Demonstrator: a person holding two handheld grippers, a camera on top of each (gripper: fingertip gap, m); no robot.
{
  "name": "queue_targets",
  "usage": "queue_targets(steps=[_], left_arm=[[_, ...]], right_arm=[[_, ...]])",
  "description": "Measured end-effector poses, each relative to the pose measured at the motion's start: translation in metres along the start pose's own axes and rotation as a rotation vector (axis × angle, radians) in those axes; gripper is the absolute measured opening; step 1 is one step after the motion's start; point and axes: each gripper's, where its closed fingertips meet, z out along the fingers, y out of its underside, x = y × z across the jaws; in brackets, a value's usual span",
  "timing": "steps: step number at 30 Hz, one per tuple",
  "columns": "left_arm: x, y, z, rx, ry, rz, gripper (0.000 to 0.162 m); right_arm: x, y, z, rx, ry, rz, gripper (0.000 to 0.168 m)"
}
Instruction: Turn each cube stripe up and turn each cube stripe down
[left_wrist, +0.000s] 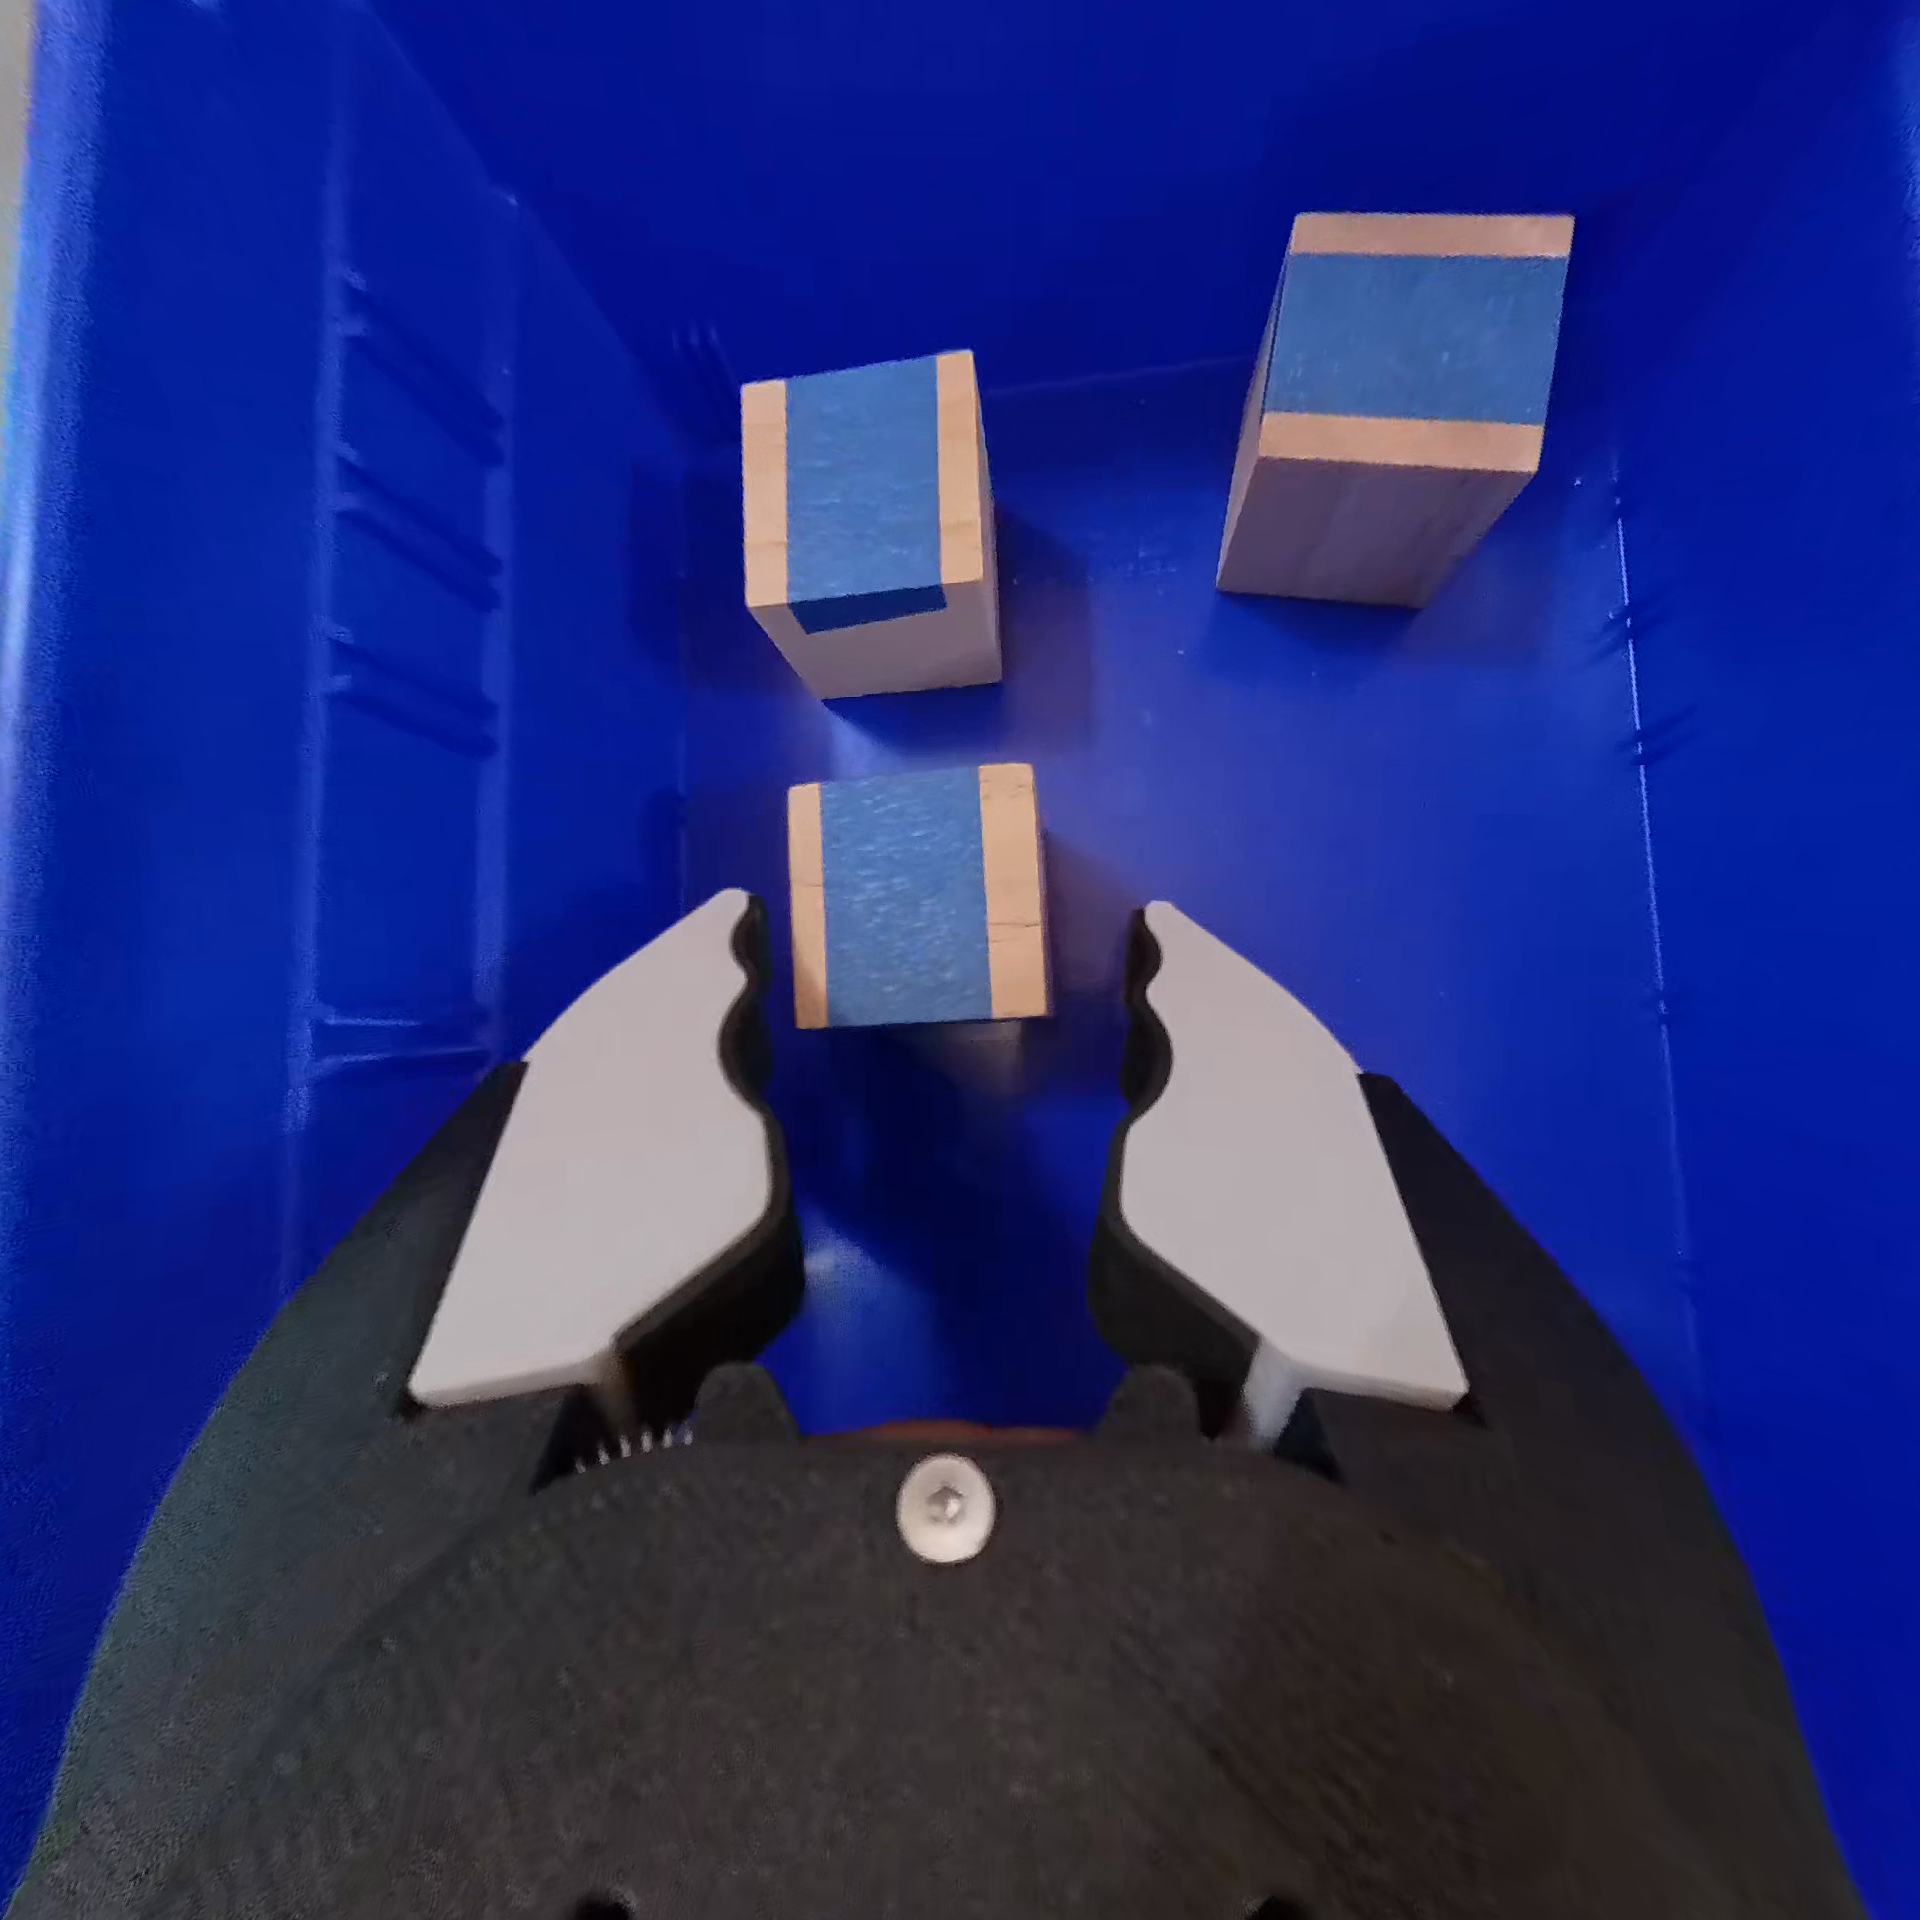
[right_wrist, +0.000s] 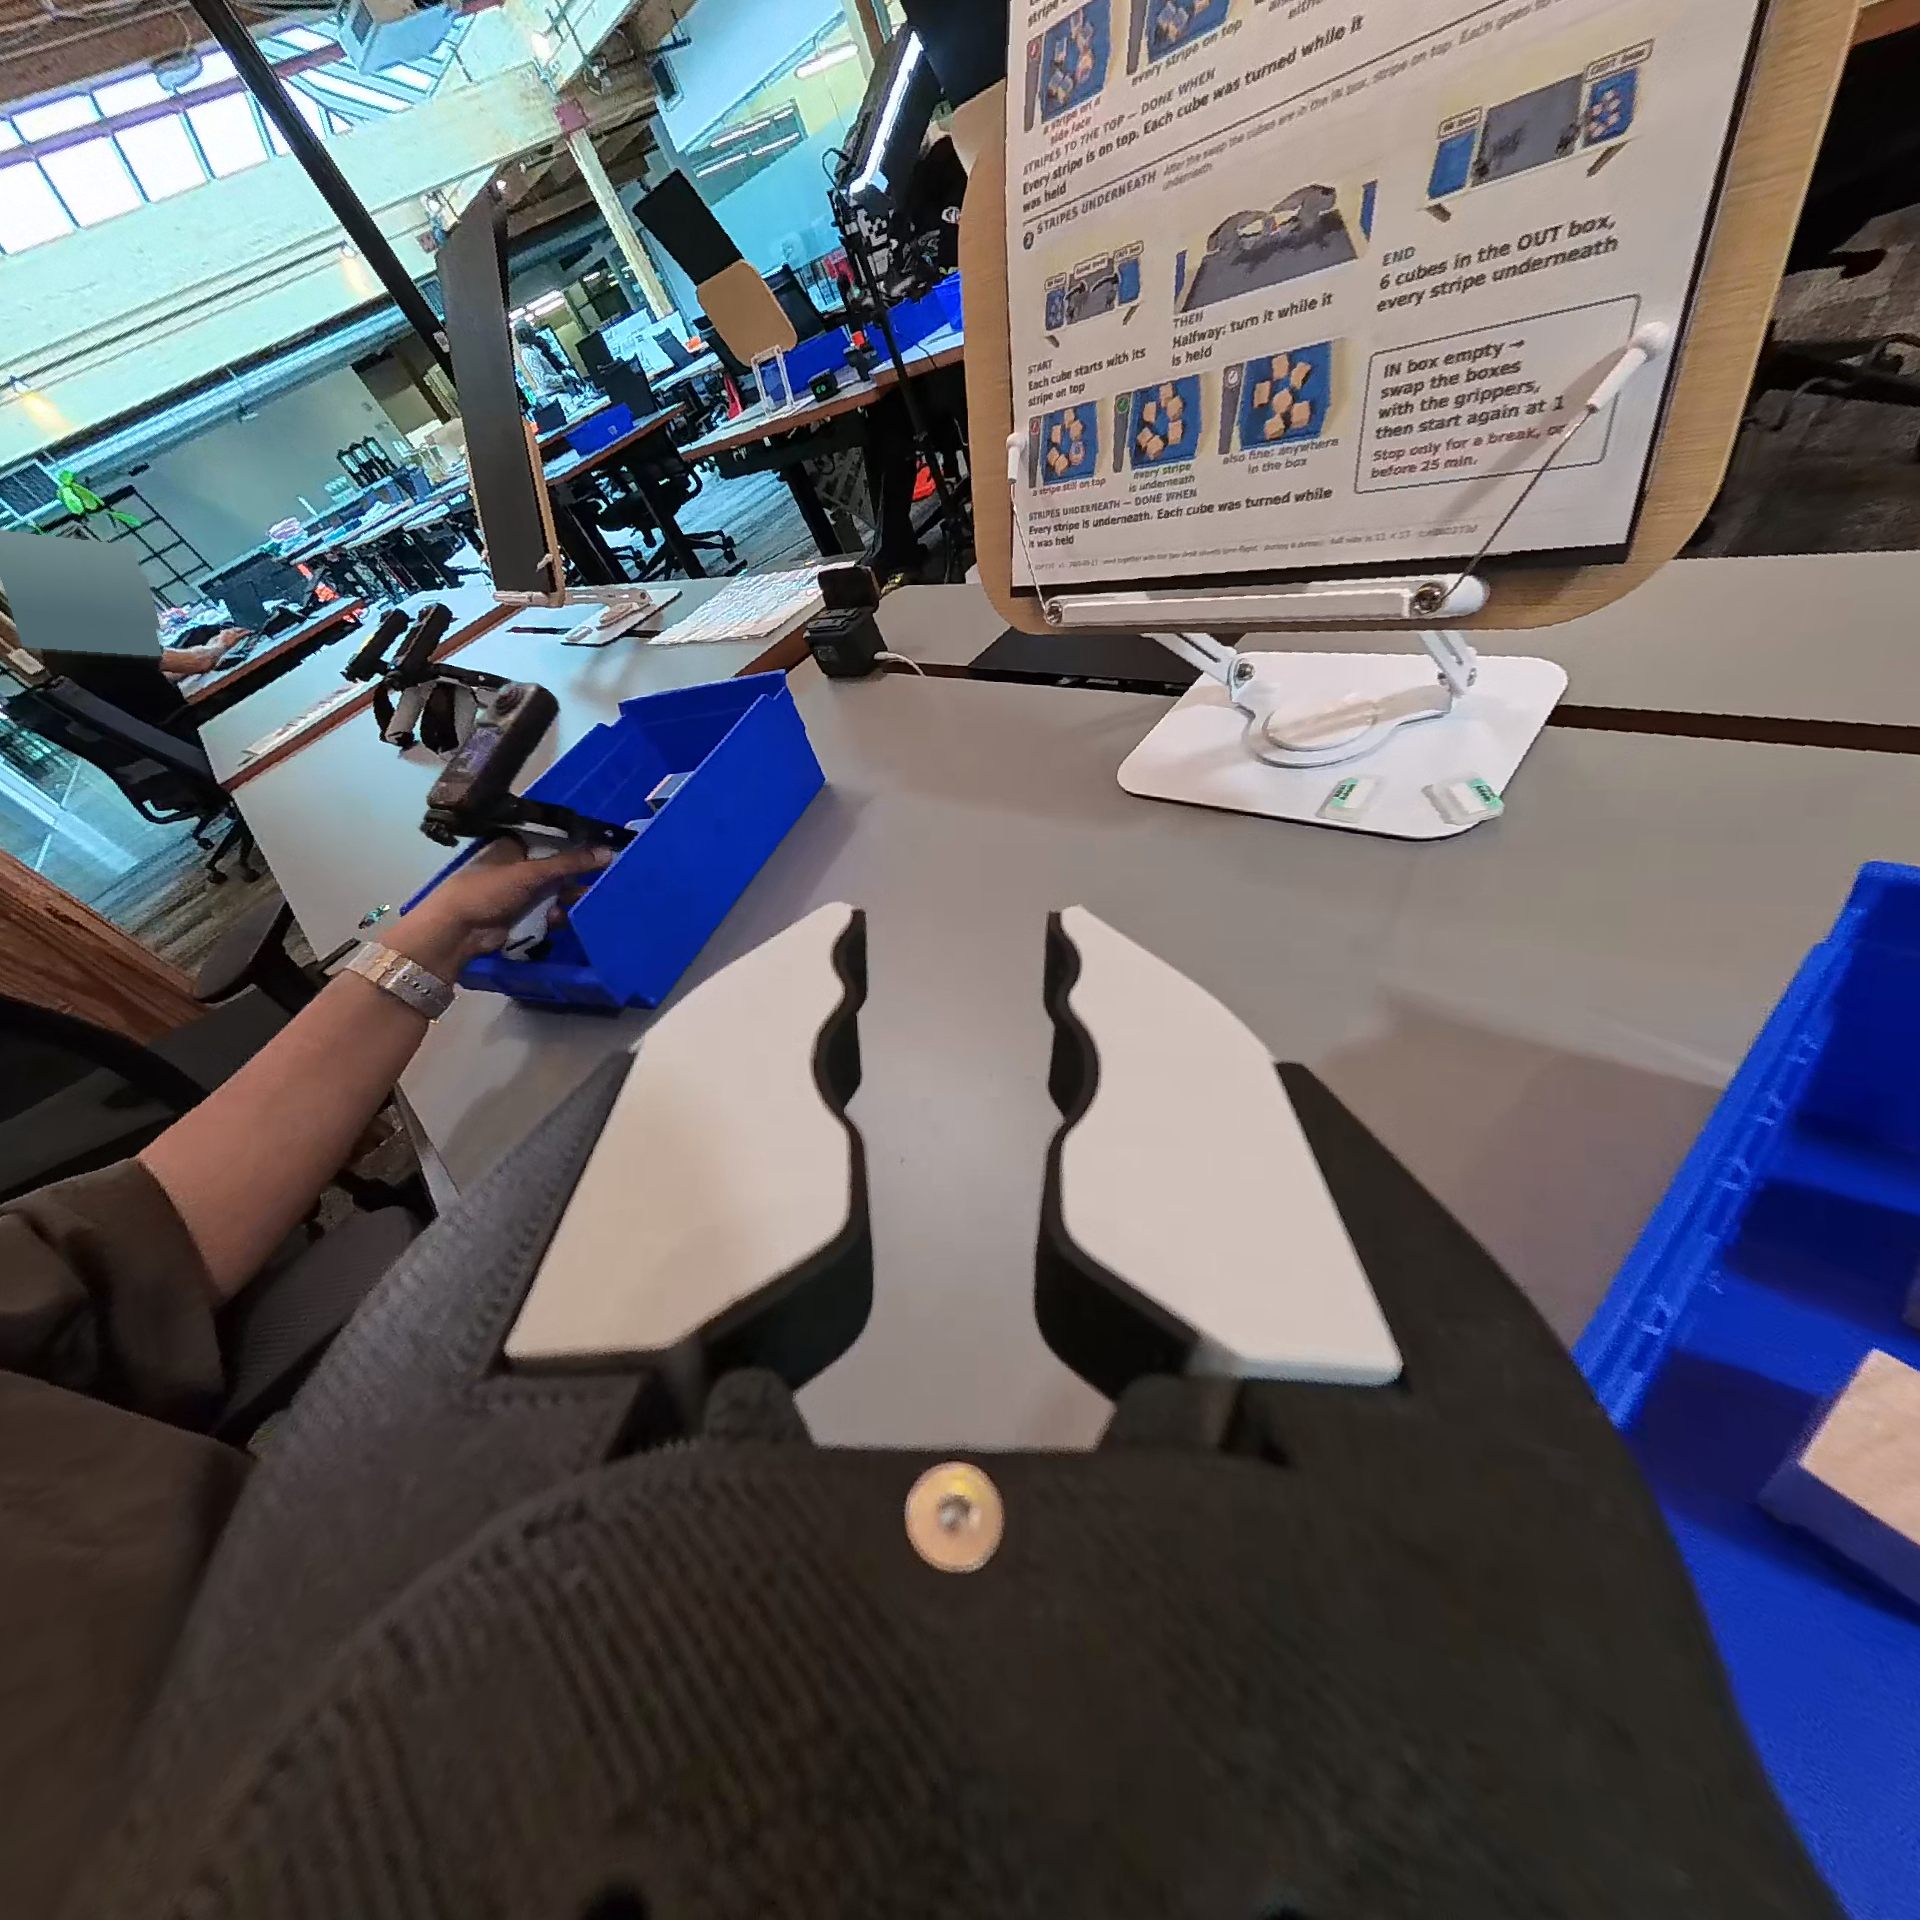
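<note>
the picture's right edge cuts off the second blue bin (right_wrist: 1766, 1299) and the wooden cube (right_wrist: 1860, 1475) inside it.

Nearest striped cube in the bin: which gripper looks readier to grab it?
Left. The left gripper is open inside the blue bin, straddling the nearest cube; the right gripper hovers over bare table.

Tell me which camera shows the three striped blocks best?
The left wrist view. It looks straight down into the blue bin, so the near block, middle block and far block show clearly with stripes up. The right wrist view shows that bin only from outside, its blocks hidden.
</note>
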Motion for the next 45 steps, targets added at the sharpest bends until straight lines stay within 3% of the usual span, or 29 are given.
queue_targets(steps=[2, 10, 19, 26, 34, 40, 45], left_arm=[[-0.001, 0.002, 0.003, -0.003, -0.015, -0.012, 0.049], [-0.004, -0.023, -0.021, 0.121, -0.040, -0.003, 0.046], [0.027, -0.098, -0.134, 0.527, -0.128, 0.105, 0.046], [0.098, -0.112, -0.203, 0.697, 0.013, 0.195, 0.046], [0.216, -0.086, -0.257, 0.821, 0.496, 0.188, 0.046], [0.314, -0.024, -0.315, 0.842, 1.193, 0.019, 0.046], [0.353, 0.030, -0.365, 0.511, 1.875, -0.197, 0.045]], right_arm=[[0.001, 0.000, 0.000, 0.001, -0.001, 0.005, 0.033], [0.003, 0.004, 0.003, -0.005, -0.009, 0.024, 0.033], [0.001, 0.008, 0.006, -0.016, -0.018, 0.027, 0.033], [-0.001, 0.009, 0.006, -0.015, -0.030, 0.030, 0.033], [-0.016, 0.020, 0.017, -0.019, -0.109, 0.051, 0.034], [-0.037, 0.029, 0.034, 0.079, -0.213, 0.109, 0.052], [-0.064, 0.037, 0.044, 0.184, -0.310, 0.160, 0.058]])
